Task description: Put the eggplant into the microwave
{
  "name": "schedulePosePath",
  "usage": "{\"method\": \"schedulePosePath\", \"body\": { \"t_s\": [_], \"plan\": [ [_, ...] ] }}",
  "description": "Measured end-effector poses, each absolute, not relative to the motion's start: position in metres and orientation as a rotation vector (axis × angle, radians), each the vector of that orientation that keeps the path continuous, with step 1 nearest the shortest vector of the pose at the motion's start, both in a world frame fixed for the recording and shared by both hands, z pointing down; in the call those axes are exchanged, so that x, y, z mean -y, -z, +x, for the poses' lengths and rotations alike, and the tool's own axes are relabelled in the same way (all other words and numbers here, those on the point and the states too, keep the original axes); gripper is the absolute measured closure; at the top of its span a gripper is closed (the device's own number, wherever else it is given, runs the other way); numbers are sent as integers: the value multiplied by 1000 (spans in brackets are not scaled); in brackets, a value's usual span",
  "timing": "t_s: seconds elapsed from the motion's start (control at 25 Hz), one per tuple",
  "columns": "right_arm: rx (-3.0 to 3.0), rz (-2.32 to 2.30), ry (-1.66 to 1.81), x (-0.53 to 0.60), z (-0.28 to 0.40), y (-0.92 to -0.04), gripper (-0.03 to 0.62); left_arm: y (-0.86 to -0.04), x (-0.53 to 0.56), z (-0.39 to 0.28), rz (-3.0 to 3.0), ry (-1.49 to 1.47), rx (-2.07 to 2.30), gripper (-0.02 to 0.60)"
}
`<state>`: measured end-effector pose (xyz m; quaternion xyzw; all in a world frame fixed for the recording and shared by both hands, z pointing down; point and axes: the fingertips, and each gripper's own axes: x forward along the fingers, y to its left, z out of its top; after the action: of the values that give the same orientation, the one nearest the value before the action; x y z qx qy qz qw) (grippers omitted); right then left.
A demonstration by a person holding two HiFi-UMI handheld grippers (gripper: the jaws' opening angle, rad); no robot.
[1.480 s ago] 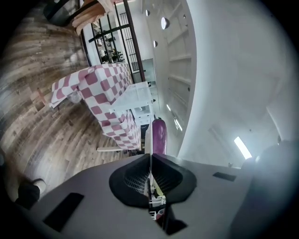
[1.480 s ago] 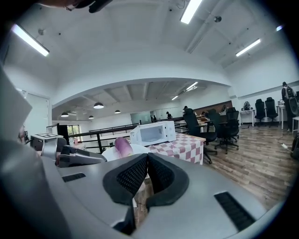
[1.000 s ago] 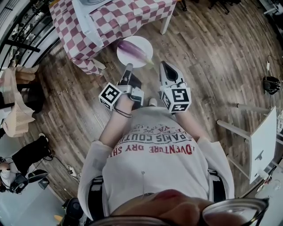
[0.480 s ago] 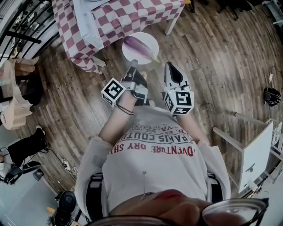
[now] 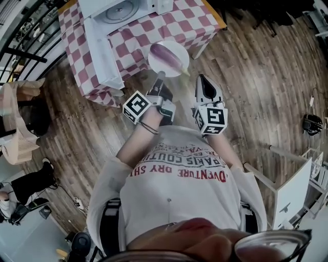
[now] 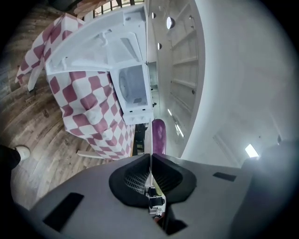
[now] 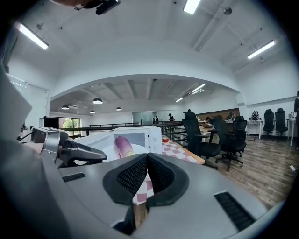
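Note:
A purple eggplant (image 5: pixel 166 53) lies on a white plate (image 5: pixel 177 65), which hangs over the near edge of the checkered table. My left gripper (image 5: pixel 160 76) is shut on the plate's near rim. In the left gripper view the plate (image 6: pixel 150 140) shows edge-on as a thin line between the jaws, with the eggplant (image 6: pixel 159 134) beyond my left gripper (image 6: pixel 150 157). The white microwave (image 5: pixel 120 10) stands on the table with its door (image 5: pixel 100 48) swung open. My right gripper (image 5: pixel 201 78) is shut and empty beside the plate. In its own view, my right gripper (image 7: pixel 147 157) faces the eggplant (image 7: pixel 122 145) and the microwave (image 7: pixel 142 135).
The red-and-white checkered table (image 5: pixel 154 28) fills the top of the head view over a wooden floor. A white stand (image 5: pixel 289 194) is at the right. Black office chairs (image 7: pixel 205 140) stand beyond the table. Bags and a dark chair (image 5: pixel 23 117) sit at the left.
Both grippers have moved toward the table, carrying the plate and eggplant along. The plate was over the floor before the table and now overlaps the table's edge, nearer the microwave.

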<state>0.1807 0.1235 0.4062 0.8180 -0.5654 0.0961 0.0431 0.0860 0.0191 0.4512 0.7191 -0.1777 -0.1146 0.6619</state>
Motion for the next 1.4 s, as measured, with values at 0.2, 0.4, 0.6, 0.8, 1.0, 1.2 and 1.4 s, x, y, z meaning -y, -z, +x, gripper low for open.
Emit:
{"method": "schedulePosePath", "body": {
  "t_s": [0.2,0.4,0.6,0.8,1.0,1.2,1.4],
  "plan": [
    [1798,2504,-307,-45,210,-400,568,-452,49,119,1622,261,404,549],
    [1827,2483,-303,19,229,-398,568,-450,107,138,1622,275,406,549],
    [1868,2453,-320,67,238,-398,568,-452,152,141,1607,301,444,549],
    [1966,2402,-398,109,240,-405,568,-460,182,141,1581,328,497,549],
    [2054,2276,-406,149,244,-418,568,-473,210,140,1534,368,584,549],
    [2146,2135,-390,195,261,-426,568,-478,245,148,1510,430,682,549],
    [2264,1952,-394,240,272,-433,568,-485,275,151,1460,538,794,549]
  ]
}}
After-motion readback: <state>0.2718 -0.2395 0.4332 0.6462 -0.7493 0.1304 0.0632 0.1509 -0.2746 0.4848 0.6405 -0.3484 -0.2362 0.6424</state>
